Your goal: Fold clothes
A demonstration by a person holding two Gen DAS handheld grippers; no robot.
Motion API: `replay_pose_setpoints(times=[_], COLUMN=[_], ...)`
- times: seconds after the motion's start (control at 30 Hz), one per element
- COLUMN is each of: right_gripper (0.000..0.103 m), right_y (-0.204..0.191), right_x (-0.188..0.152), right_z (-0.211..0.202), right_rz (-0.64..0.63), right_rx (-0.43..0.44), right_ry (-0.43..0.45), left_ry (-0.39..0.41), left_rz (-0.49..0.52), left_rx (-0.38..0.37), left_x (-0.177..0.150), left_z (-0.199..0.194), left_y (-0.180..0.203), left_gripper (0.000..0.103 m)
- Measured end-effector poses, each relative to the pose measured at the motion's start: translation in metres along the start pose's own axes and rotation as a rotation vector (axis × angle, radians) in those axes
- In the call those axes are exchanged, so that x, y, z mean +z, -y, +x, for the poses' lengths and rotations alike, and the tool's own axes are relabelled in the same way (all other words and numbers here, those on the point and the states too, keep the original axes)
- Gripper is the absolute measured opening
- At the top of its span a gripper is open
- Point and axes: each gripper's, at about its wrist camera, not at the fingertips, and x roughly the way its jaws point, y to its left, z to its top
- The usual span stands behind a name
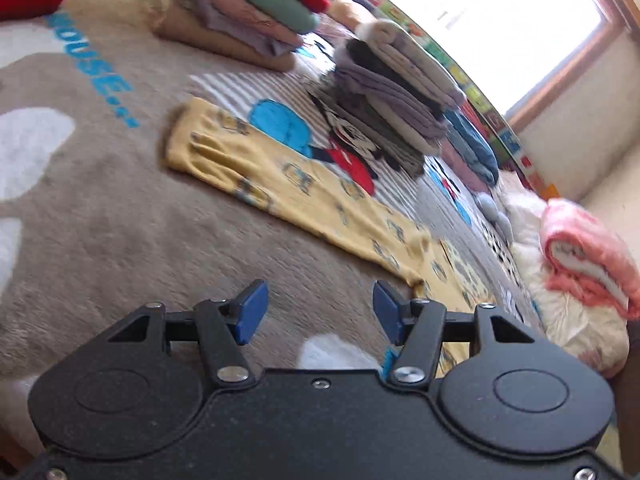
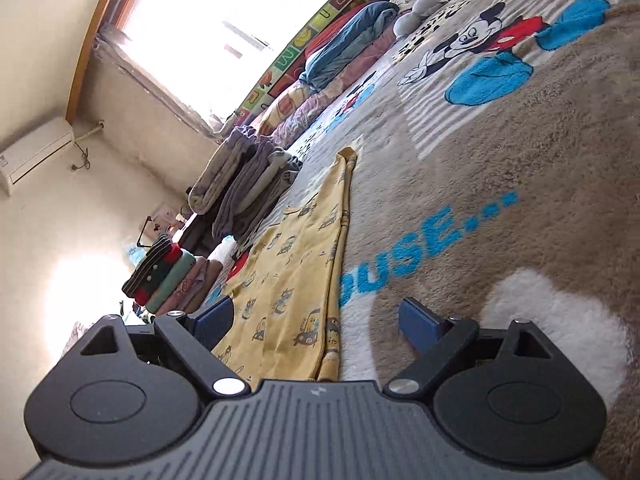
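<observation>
Yellow garment (image 2: 296, 264) lies flat mid-blanket (image 2: 520, 200) as a long strip, its near end between the spread, empty right gripper (image 2: 316, 320), while the left gripper (image 1: 316, 312), also spread, sits beside it.

Daylight floods in through the blown-out window (image 1: 480, 20), washing out the wall (image 2: 60, 280); motion blur and fisheye bending smear the edges.
</observation>
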Motion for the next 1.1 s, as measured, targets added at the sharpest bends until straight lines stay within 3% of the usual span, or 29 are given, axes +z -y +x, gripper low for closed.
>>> replay_pose_setpoints(times=[0.13,0.23,0.4,0.63,0.8,0.93,1.1], right_gripper=[0.098,0.103,0.103,0.103,0.103,0.103,0.103], right_y=[0.001,-0.002,-0.006,-0.011,-0.011,-0.012,-0.014], right_x=[-0.001,-0.002,-0.004,-0.007,-0.009,-0.010,-0.011], right_z=[0.004,0.008,0.011,0.015,0.015,0.016,0.019], right_rz=[0.003,-0.016,-0.030,-0.065,-0.073,-0.083,-0.097], right_rx=[0.001,-0.003,-0.006,-0.012,-0.018,-0.028,-0.042], right_ry=[-0.015,-0.030,-0.035,-0.038,-0.033,-0.026,-0.023], left_ry=[0.021,0.048,0.102,0.138,0.147,0.158,0.110], left_rz=[-0.216,-0.290,-0.350,-0.324,-0.230,-0.013,0.227], left_rx=[-0.040,-0.049,-0.044,-0.022,-0.030,-0.048,-0.079], left_x=[0.020,0.031,0.046,0.055,0.060,0.053,0.025], left_z=[-0.003,0.001,0.013,0.025,0.028,0.028,0.035], left_y=[-0.037,-0.051,-0.064,-0.062,-0.045,-0.003,0.043], left_gripper=[0.048,0.040,0.034,0.034,0.005,0.005,0.005])
